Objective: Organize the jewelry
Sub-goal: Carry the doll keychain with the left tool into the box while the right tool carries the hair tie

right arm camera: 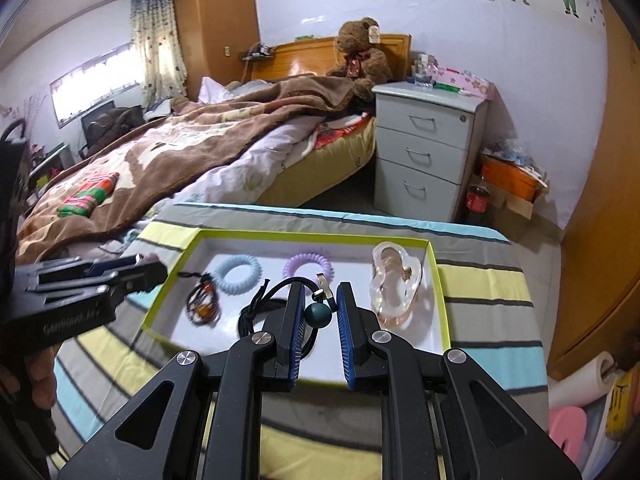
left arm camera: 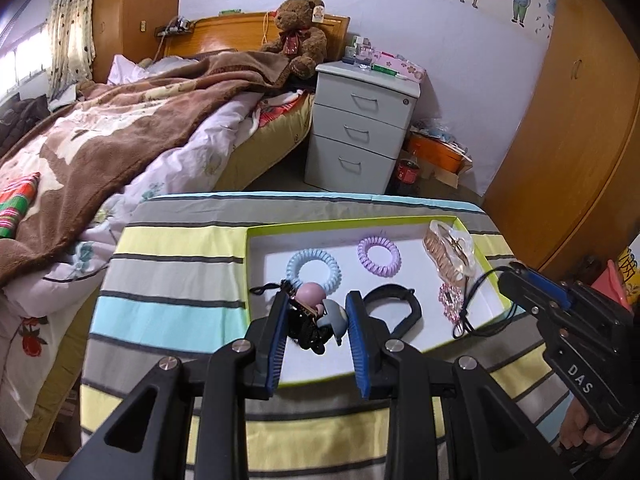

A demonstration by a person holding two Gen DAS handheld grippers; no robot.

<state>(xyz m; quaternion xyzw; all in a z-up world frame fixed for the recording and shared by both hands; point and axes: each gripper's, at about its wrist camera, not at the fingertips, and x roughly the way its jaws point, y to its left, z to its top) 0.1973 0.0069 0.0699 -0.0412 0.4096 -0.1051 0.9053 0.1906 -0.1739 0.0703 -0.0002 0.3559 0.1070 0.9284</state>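
Note:
A white tray with a lime-green rim lies on a striped cloth. It holds a blue coil hair tie, a purple coil hair tie, a clear pink hair claw and a black band. My left gripper is part open around a black hair tie with pink and grey charms; whether it grips it is unclear. My right gripper is part open around a black cord with a dark green bead.
The striped table stands beside a bed with a brown blanket. A grey drawer cabinet stands behind. A wooden wardrobe is at the right. Each gripper shows in the other's view: the right, the left.

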